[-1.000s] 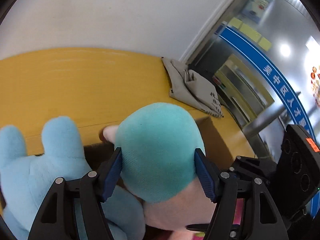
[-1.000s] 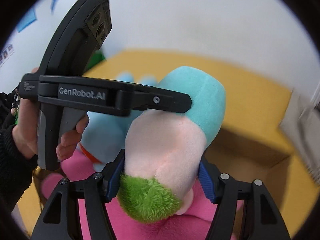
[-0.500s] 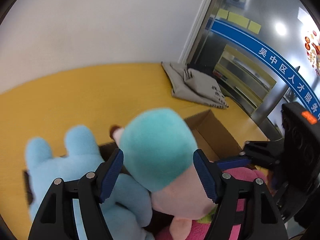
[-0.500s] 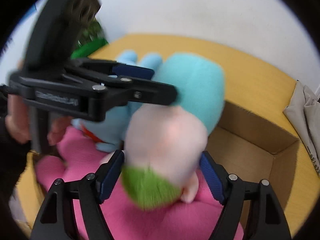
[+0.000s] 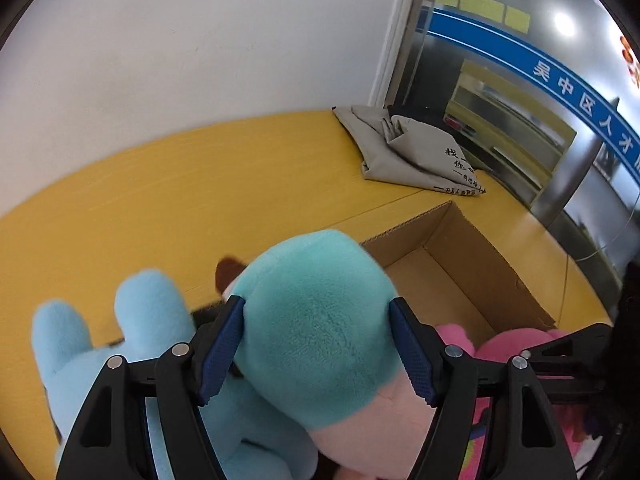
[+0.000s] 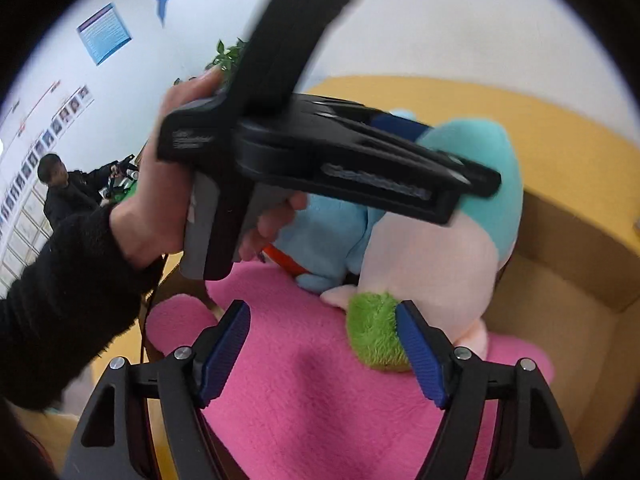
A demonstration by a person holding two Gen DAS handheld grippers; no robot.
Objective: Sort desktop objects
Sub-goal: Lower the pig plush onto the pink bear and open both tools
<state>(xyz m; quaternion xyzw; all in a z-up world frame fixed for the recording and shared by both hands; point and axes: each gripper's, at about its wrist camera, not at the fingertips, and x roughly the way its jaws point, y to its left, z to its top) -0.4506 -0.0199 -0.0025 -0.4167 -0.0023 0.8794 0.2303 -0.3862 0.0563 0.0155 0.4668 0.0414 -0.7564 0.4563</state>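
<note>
Teal-and-pink plush toy [image 5: 316,344] clamped in left gripper [image 5: 316,348], over the cardboard box [image 5: 472,256].

L pads squeeze the teal end from both sides, fabric bulging a bit betw. them; toy sits partly on the pink plush [image 6: 320,392] and against the light-blue plush [image 5: 132,344] inside the box on the yellow table [image 5: 180,216]. R gripper [image 6: 322,352] fingers apart, empty, one pad beside the green tuft [image 6: 374,332]. Looks light, soft, squashy, not fragile, prob. not slippery — grab mid-body w/ deep bite; thin limbs would flop.
</note>
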